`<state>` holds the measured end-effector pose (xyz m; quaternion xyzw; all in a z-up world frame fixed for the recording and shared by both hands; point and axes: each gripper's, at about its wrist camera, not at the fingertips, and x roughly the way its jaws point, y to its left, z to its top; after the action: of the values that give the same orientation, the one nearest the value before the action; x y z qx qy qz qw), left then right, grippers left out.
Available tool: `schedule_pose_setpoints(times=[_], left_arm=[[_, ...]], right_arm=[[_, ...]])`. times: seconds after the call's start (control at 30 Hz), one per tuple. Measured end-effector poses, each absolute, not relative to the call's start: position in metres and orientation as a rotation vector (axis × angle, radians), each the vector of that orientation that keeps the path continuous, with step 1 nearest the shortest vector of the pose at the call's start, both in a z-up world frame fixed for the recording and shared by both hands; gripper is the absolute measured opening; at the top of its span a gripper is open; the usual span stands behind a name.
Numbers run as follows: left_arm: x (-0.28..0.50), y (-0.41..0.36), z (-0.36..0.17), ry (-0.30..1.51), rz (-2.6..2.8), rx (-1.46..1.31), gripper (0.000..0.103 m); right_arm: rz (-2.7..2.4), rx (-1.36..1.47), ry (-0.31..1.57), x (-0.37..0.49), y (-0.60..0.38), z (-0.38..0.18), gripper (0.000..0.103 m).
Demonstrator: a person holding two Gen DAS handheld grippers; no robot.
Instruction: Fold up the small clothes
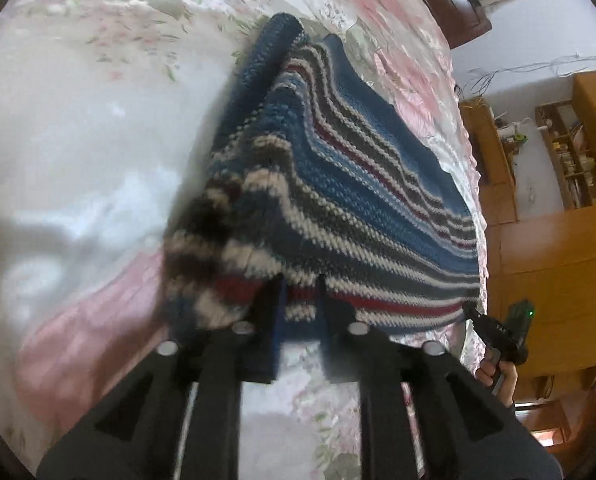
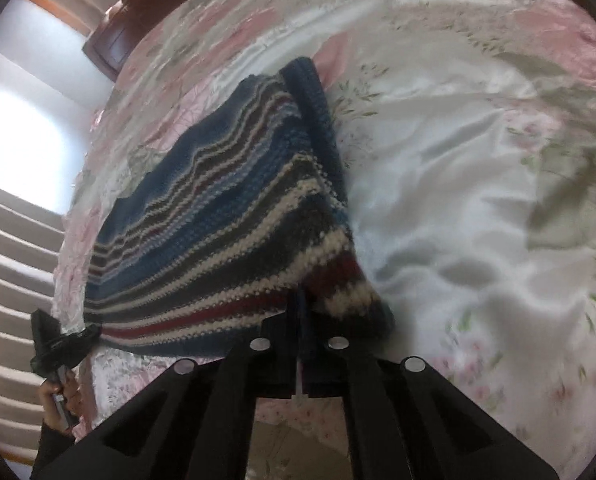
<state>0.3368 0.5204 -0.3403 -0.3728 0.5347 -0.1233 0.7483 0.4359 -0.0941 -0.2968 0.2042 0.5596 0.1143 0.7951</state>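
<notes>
Evidently, each claw is clenched on the near hem of a striped knitted garment (image 1: 358, 184). The left claw (image 1: 298, 300) is seen in its own view at six o'clock, its jaws drawn in on the red-and-white band with a narrow gap filled by the knit. The right claw (image 2: 300, 312) is likewise seen at six o'clock in its view, its jaws pressed almost together on the hem. Each claw is also caught by the other's camera: the right claw at about four o'clock in the left view, pinching the hem's far corner, and the left claw at about eight o'clock in the right view, held in a person's hand (image 2: 58, 396).

Outward from the claws, the garment is stretched between the two grips, so that the hem is pulled into a fairly straight, taut line. This is judged to be done so the cloth can be carried over evenly for a fold. Toward twelve o'clock the garment slopes down onto the bed (image 1: 78, 140), where its far end rests on the floral sheet; a dark blue ribbed part (image 2: 318, 112), perhaps a sleeve or collar, is laid along one edge. Some blur is seen in the nearest cloth.

Beyond the bed, wooden shelves (image 1: 570, 152) are visible at three o'clock in the left view.
</notes>
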Motion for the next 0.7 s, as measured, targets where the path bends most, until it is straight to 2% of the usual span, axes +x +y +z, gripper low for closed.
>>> schedule_pose_setpoints(times=[0.1, 0.13, 0.17, 0.2, 0.27, 0.3, 0.33, 0.4, 0.53, 0.7], left_arm=[[0.32, 0.523, -0.33, 1.16, -0.251, -0.83, 0.039], [0.31, 0.525, -0.324, 1.16, -0.234, -0.836, 0.049], [0.304, 0.523, -0.321, 1.16, -0.22, -0.831, 0.055], [0.293, 0.522, -0.312, 1.156, -0.199, -0.801, 0.062], [0.28, 0.515, -0.297, 1.152, -0.18, -0.738, 0.066], [0.272, 0.509, -0.289, 1.145, -0.188, -0.716, 0.073], [0.26, 0.504, -0.279, 1.137, -0.182, -0.675, 0.081], [0.244, 0.49, -0.26, 1.112, -0.156, -0.585, 0.089], [0.215, 0.475, -0.226, 1.076, -0.165, -0.498, 0.094], [0.204, 0.488, -0.208, 1.09, -0.226, -0.491, 0.095]], right_arm=[[0.197, 0.452, 1.197, 0.418, -0.103, -0.293, 0.004], [0.183, 0.444, 1.196, 0.412, -0.105, -0.291, 0.015], [0.168, 0.424, 1.189, 0.404, -0.105, -0.286, 0.018], [0.165, 0.387, 1.179, 0.393, -0.101, -0.278, 0.019], [0.17, 0.332, 1.158, 0.372, -0.094, -0.264, 0.019], [0.177, 0.306, 1.143, 0.36, -0.086, -0.257, 0.021], [0.182, 0.293, 1.129, 0.349, -0.082, -0.25, 0.027], [0.206, 0.273, 1.098, 0.328, -0.064, -0.238, 0.041], [0.282, 0.177, 1.044, 0.294, -0.011, -0.219, 0.055], [0.395, -0.094, 1.004, 0.262, 0.103, -0.212, 0.061]])
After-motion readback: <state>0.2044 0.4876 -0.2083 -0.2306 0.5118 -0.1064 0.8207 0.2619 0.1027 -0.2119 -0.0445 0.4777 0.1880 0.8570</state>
